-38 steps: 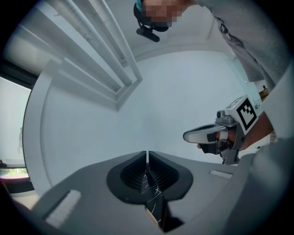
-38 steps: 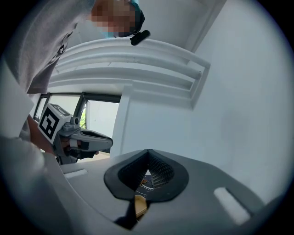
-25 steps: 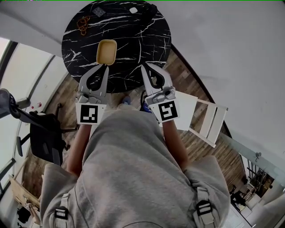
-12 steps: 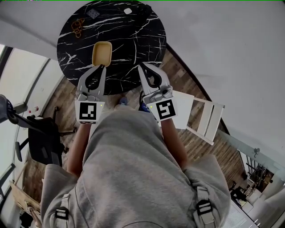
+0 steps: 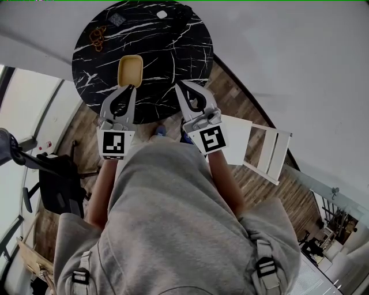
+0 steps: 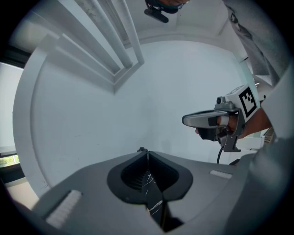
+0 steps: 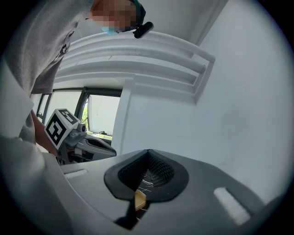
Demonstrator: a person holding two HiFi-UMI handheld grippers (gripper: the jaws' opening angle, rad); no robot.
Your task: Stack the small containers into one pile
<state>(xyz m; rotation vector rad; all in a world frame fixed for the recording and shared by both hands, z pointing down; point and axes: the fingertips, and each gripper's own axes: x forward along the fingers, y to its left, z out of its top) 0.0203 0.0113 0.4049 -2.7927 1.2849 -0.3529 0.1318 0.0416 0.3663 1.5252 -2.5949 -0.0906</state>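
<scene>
Hard to read: three small things at the far edge of the table point(image 5: 173, 55), namely a brownish tangle point(image 5: 98, 36), a dark square point(image 5: 117, 18) and a white bit point(image 5: 162, 14). All are too small to name. My own grey top point(image 5: 167, 219) fills the lower head view and hides the floor near me. A white chair point(image 5: 262, 152) stands to my right, partly behind my arm.

Container point(image 5: 130, 71): tan-yellow, rounded rectangle, open side up, on black white-veined marble. I cannot tell if it is one piece or several nested.

Left gripper point(image 5: 128, 87): jaws together, nothing between them, tips at the container's near rim; contact unclear. Right gripper point(image 5: 179, 84): jaws together, empty, apart from the container. A tan sliver shows in the right gripper view, in the gap below the closed jaws.

Print: only black-and-white square patterns on the marker cubes point(image 5: 113, 144).
</scene>
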